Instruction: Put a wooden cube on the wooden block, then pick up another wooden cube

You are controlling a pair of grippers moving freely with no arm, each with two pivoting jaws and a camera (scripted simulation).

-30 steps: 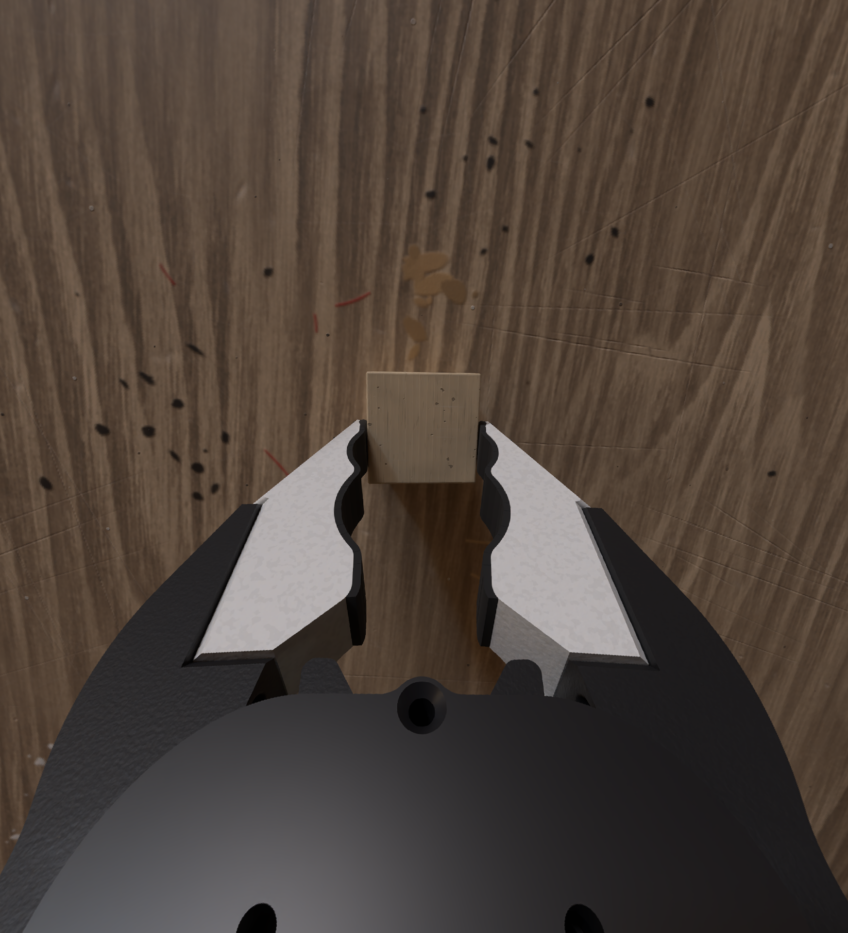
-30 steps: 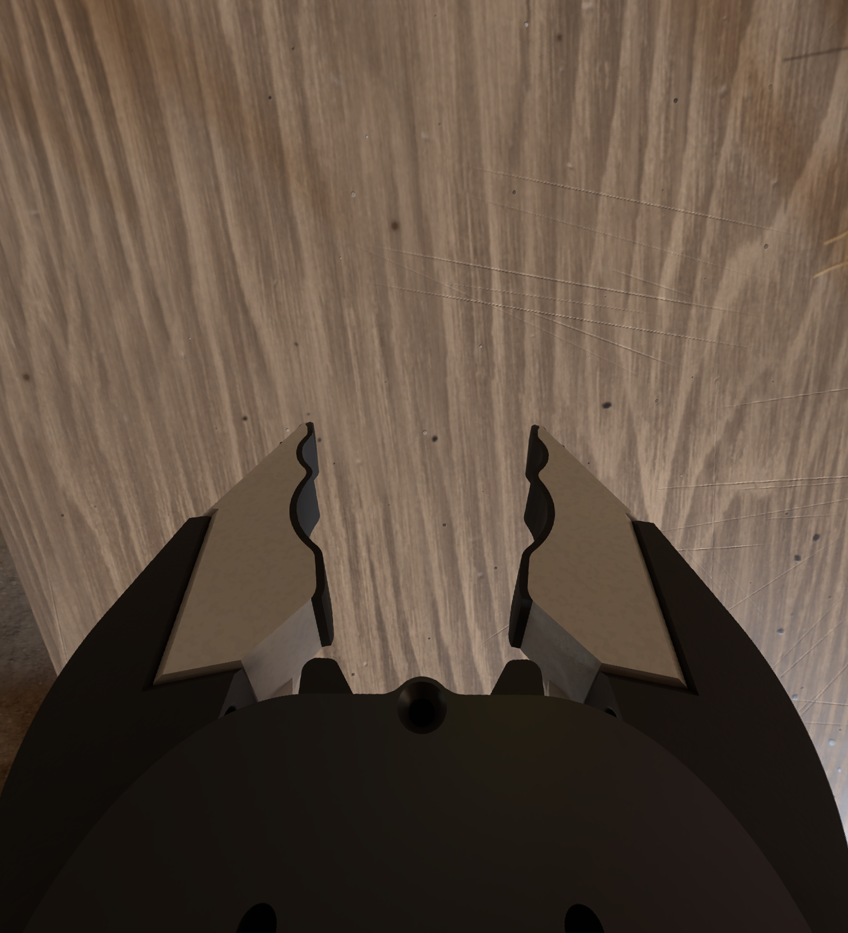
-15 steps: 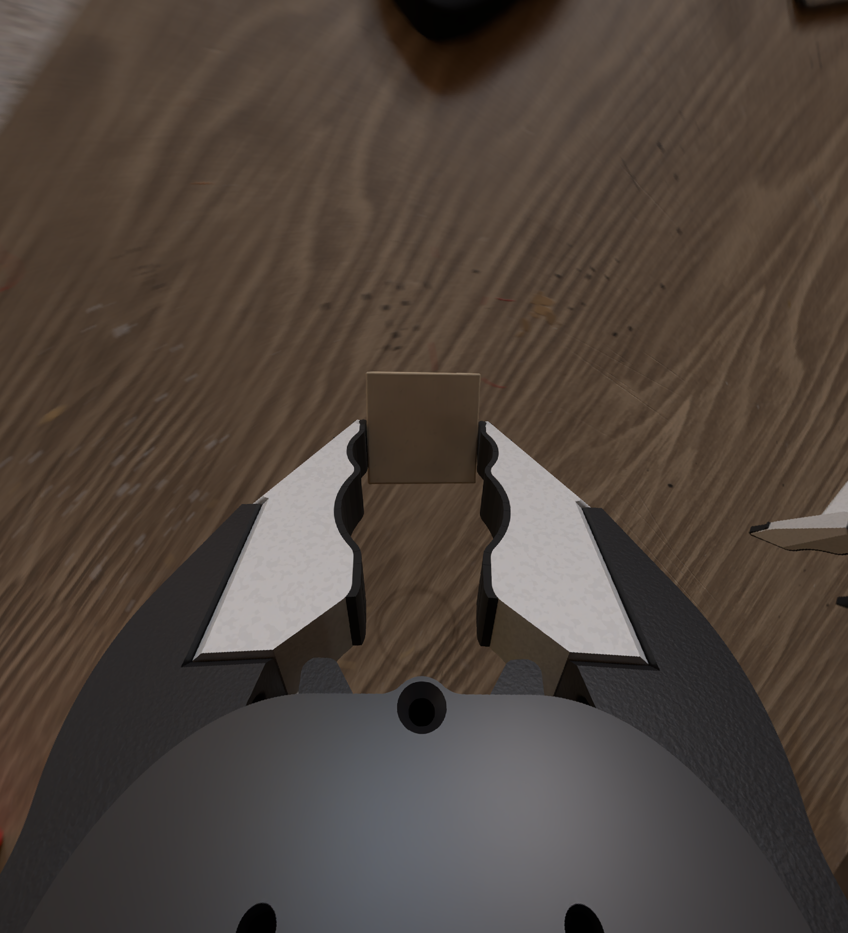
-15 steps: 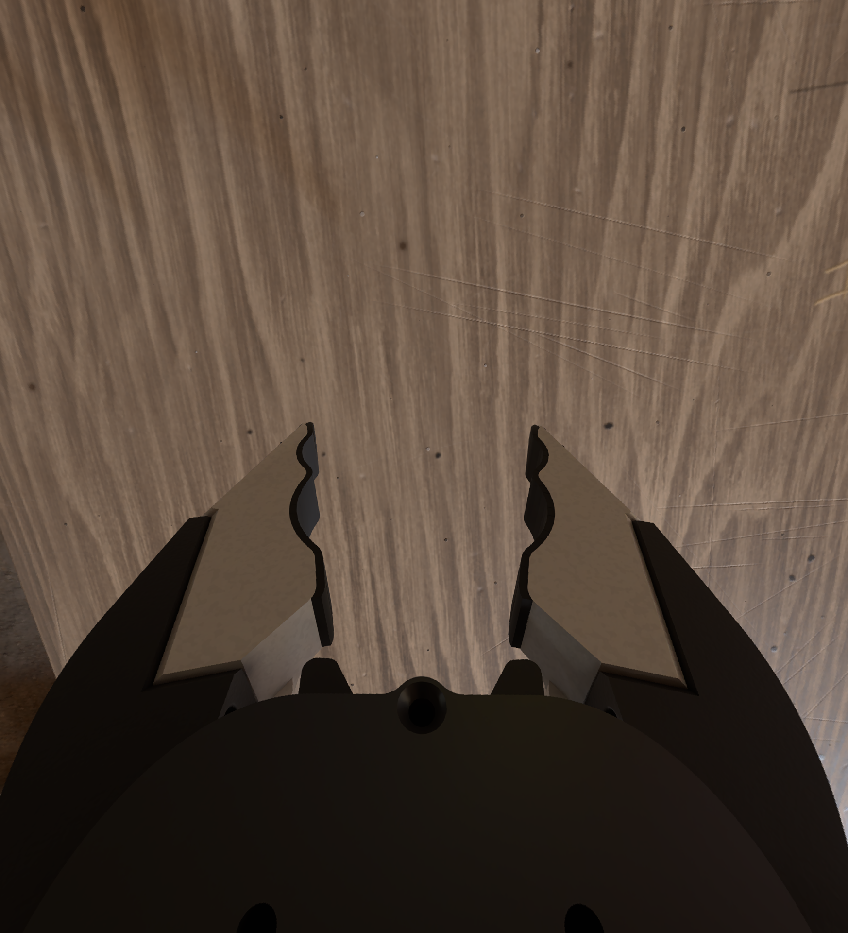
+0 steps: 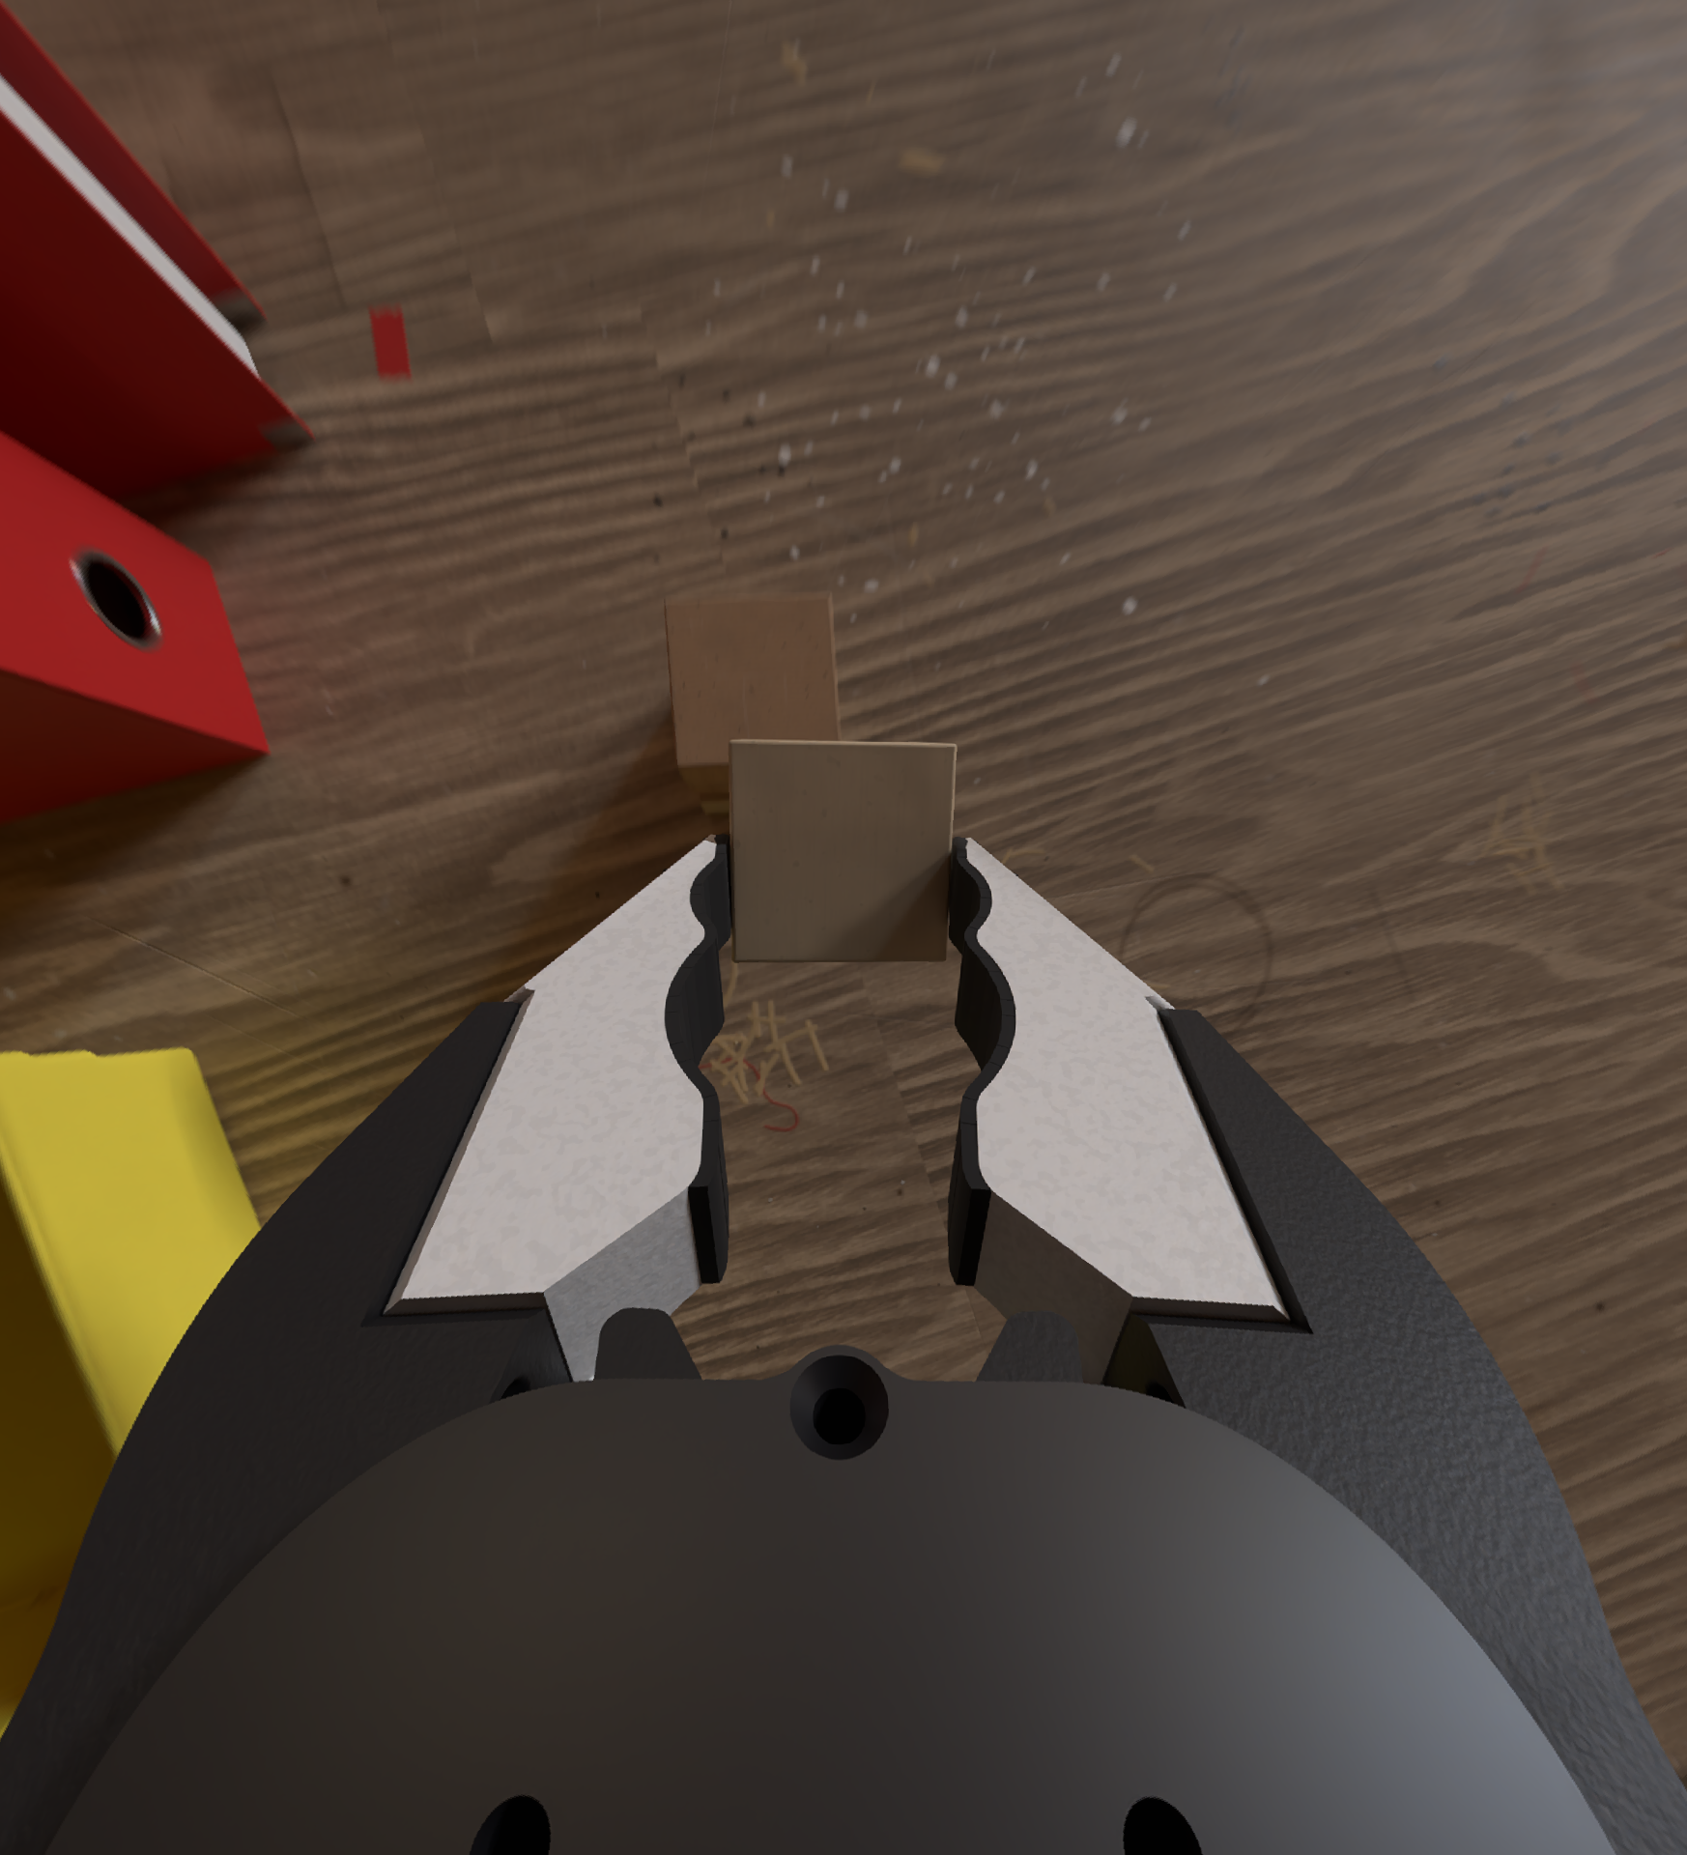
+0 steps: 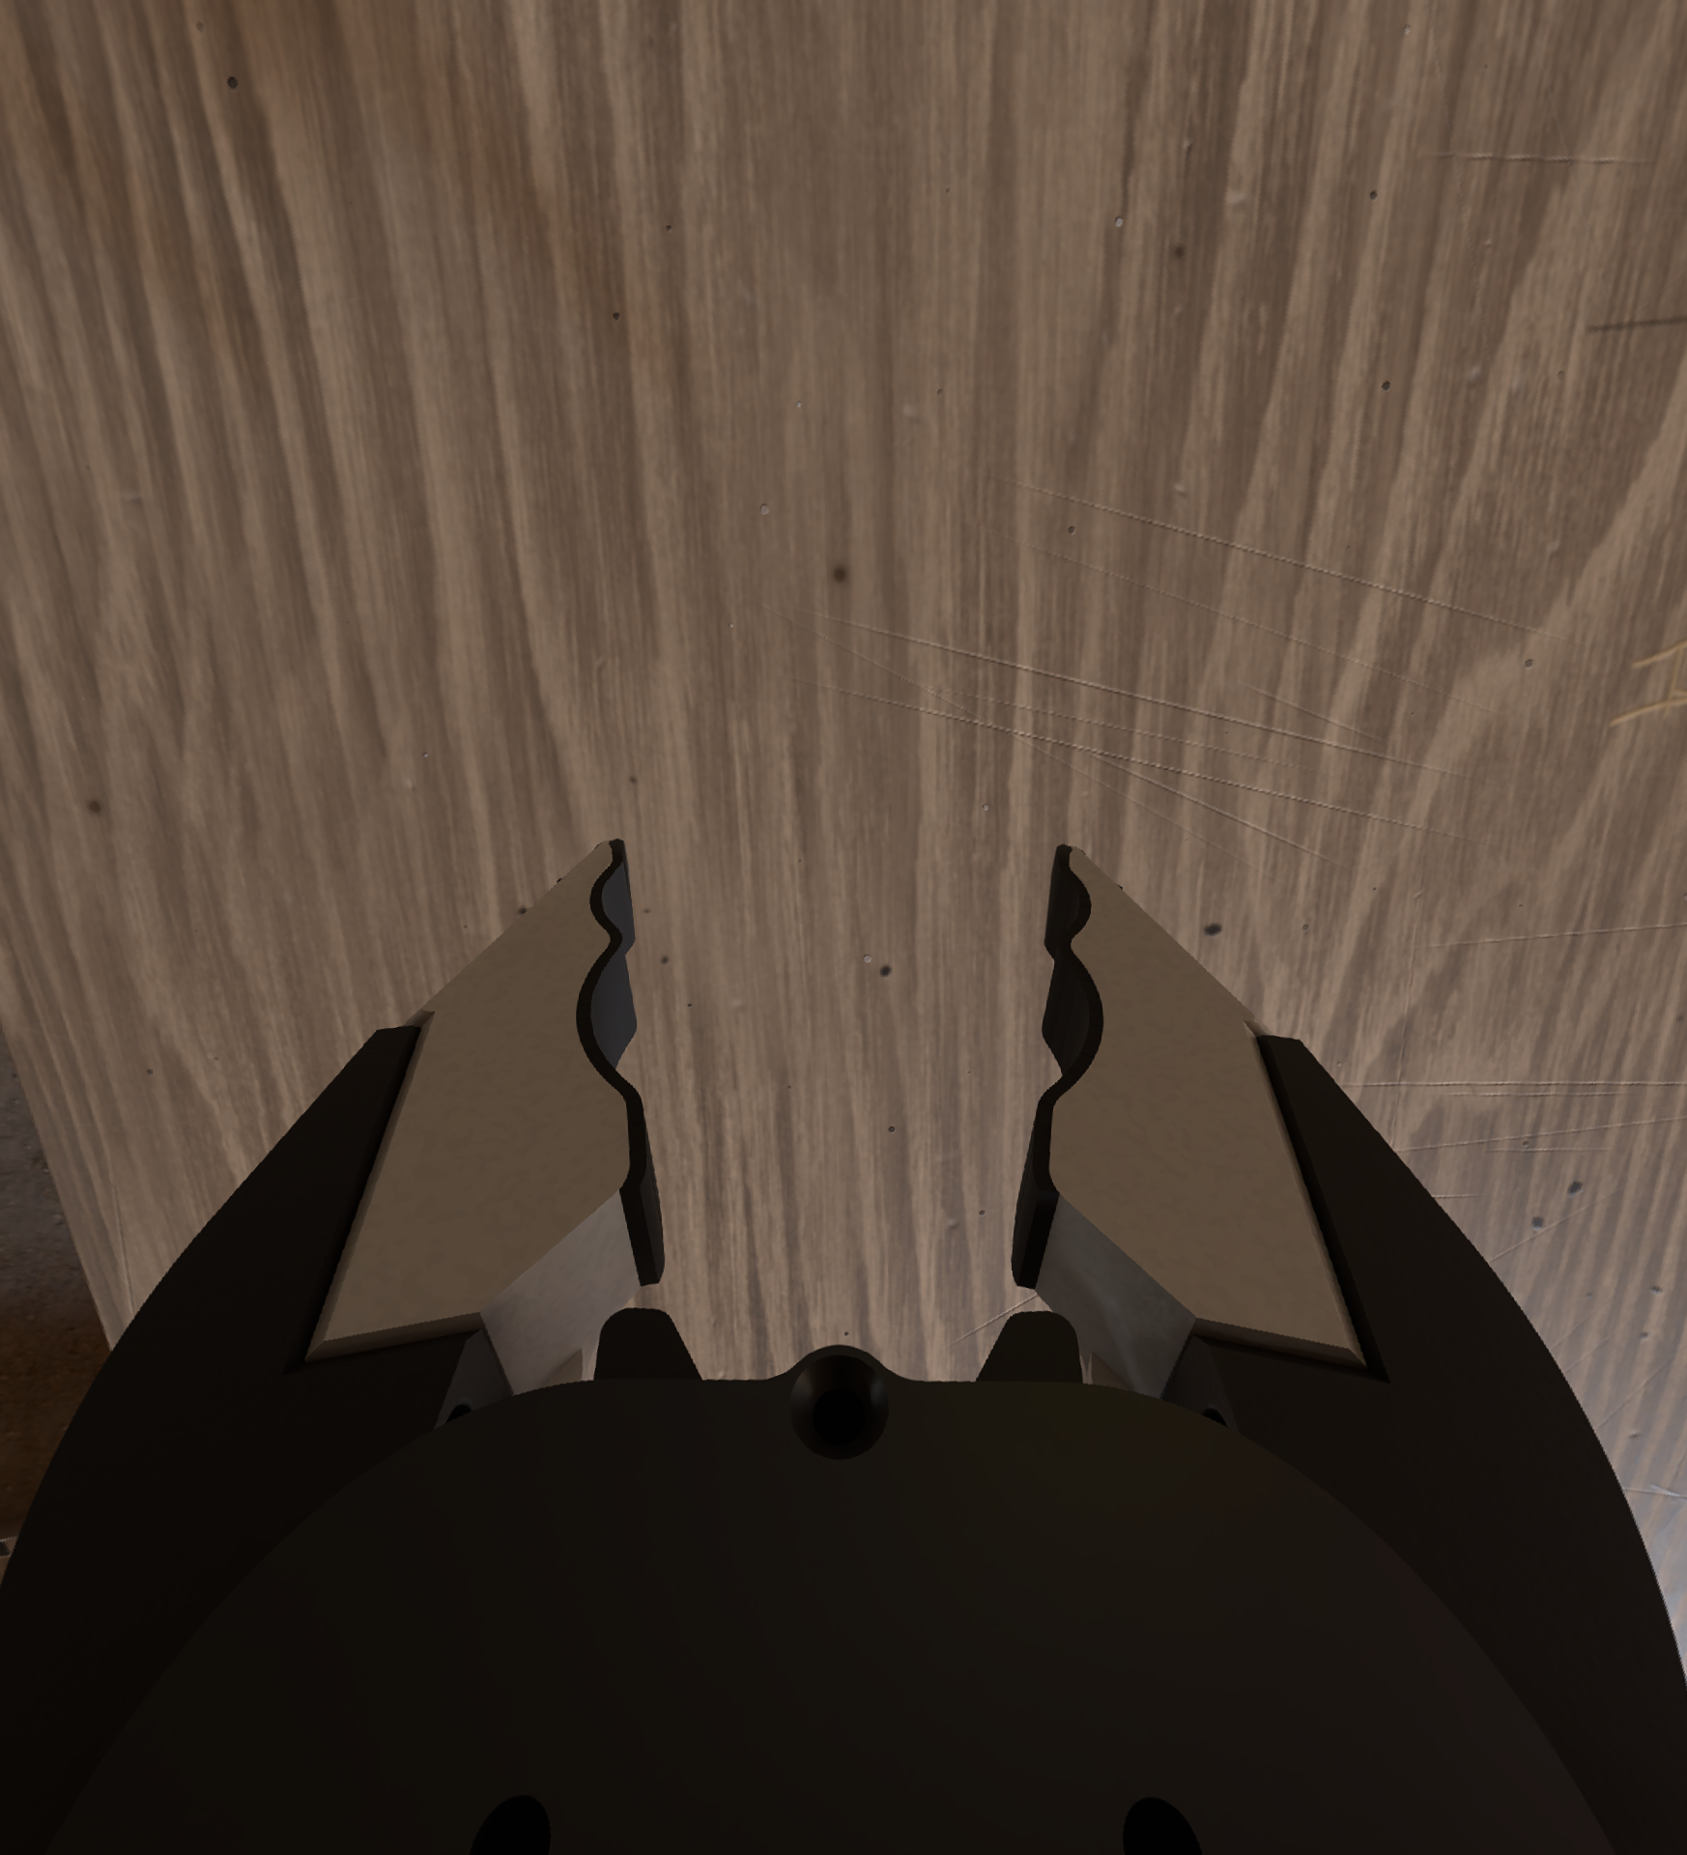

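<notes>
Between the fingertips of our left hand-held gripper (image 5: 839, 853) sits a pale wooden cube (image 5: 840, 851), pinched from both sides at the very tips, its square face turned toward the camera and its lower edge clear of the dark wood-grain surface (image 5: 1321, 602) below. Just past the cube, toward 11 o'clock from it, we see a darker brown wooden block (image 5: 752, 675) lying on the surface; the held cube overlaps the block's near right corner in the left wrist view, so we cannot tell how high above it the cube hangs. At 9 to 10 o'clock from the cube, well apart, stand two red binders (image 5: 67, 301), the nearer one showing a round finger hole in its spine, and at 8 o'clock, beside the black body of the left hand-held gripper, is a yellow box (image 5: 46, 1255). Pale specks are scattered over the surface toward 12 and 1 o'clock, and faint yellow scribbles lie under the gap between the fingers. Our right hand-held gripper (image 6: 839, 863) is spread wide with nothing between its fingers, pointing down at a lighter stretch of wood-grain surface (image 6: 819, 402); neither cube nor block shows in the right wrist view, and the surface's edge runs down the left side at 8 o'clock.
</notes>
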